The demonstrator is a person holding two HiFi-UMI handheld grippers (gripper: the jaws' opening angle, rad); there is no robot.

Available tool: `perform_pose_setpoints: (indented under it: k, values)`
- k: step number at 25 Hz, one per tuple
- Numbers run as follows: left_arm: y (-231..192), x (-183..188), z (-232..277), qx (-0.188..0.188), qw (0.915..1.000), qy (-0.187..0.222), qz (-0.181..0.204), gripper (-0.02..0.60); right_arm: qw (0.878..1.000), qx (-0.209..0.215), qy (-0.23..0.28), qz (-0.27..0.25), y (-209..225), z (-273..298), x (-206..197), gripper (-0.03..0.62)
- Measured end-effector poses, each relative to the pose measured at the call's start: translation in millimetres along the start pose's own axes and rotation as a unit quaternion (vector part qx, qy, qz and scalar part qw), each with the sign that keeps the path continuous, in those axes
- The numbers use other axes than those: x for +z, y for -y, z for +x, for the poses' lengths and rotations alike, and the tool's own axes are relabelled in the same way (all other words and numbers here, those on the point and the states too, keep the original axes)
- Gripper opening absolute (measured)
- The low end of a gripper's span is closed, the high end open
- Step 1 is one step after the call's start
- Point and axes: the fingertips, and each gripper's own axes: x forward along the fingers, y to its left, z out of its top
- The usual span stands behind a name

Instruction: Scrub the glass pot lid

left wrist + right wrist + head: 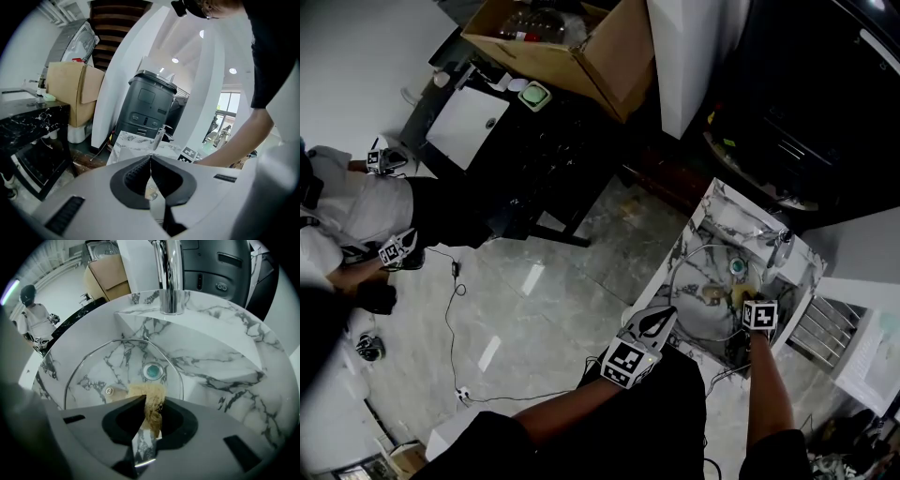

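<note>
Because the left claw [150, 158] is pinching only the rim of the lid [93, 366] in the sink [211, 348], we are risking slippage under the right claw [153, 400], clamping the scrubber [146, 390].

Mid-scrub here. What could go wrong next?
1. The left tool seems to pinch only the rim of the glass lid; scrubbing pressure could twist it loose onto the marble sink.
2. The right tool grips the scrubber by a thin tuft, which might pull out.

Left claw [150, 158] tips meet, pointing toward a marble sink [132, 143] with chrome faucet [159, 136]
</note>
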Motion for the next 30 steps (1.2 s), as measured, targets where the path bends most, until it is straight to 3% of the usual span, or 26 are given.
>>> perform_pose_setpoints:
  k: [6,11,30]
  values:
    - [6,-4,-11,-0.006,1.0,0.005,0.004,0.017,1.0,0.0,-0.009,0.003,-9,-7,-19,0.069]
    - [16,-7,-20,-0.012,0.9993,0.0,0.034,0.017,1.0,0.006,-0.017,0.005,-19,-13,-35,0.069]
    - [5,-12,-34,0.002,0.9995,0.014,-0.027,0.017,0.997,0.06,-0.033,-0.032,-84,-4,-40,0.069]
